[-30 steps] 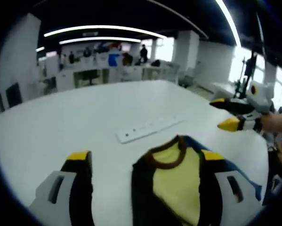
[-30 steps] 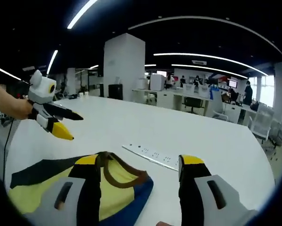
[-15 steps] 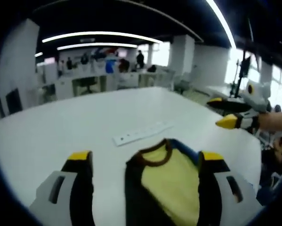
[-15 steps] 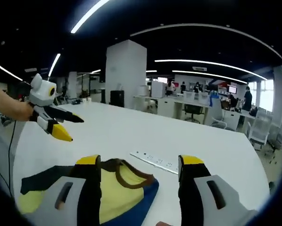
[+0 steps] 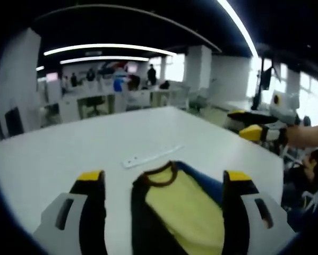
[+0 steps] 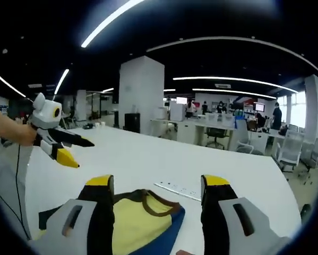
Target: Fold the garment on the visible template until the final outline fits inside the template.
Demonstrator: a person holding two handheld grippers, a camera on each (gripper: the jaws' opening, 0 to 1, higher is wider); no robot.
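Note:
A yellow garment (image 5: pixel 182 210) with a brown collar, a black sleeve and a blue side lies on the white table (image 5: pixel 68 143). My left gripper (image 5: pixel 164 178) hovers over it, jaws wide apart, with nothing held. In the right gripper view the same garment (image 6: pixel 140 220) sits low between the jaws of my right gripper (image 6: pixel 157 181), which is open and above the cloth. The right gripper (image 5: pixel 238 123) also comes in from the right in the left gripper view, held by a hand (image 5: pixel 310 135). The left gripper (image 6: pixel 84 152) appears at the left, open, raised above the table.
A white power strip (image 5: pixel 148 156) lies on the table just beyond the collar; it is also seen as the power strip (image 6: pixel 177 189). Desks, chairs and people stand far behind in the office. A white pillar (image 6: pixel 140 90) rises past the table.
Both views have lifted and pulled back, so the garment sits lower and smaller in each. The garment itself has not visibly moved. Both grippers stay open.

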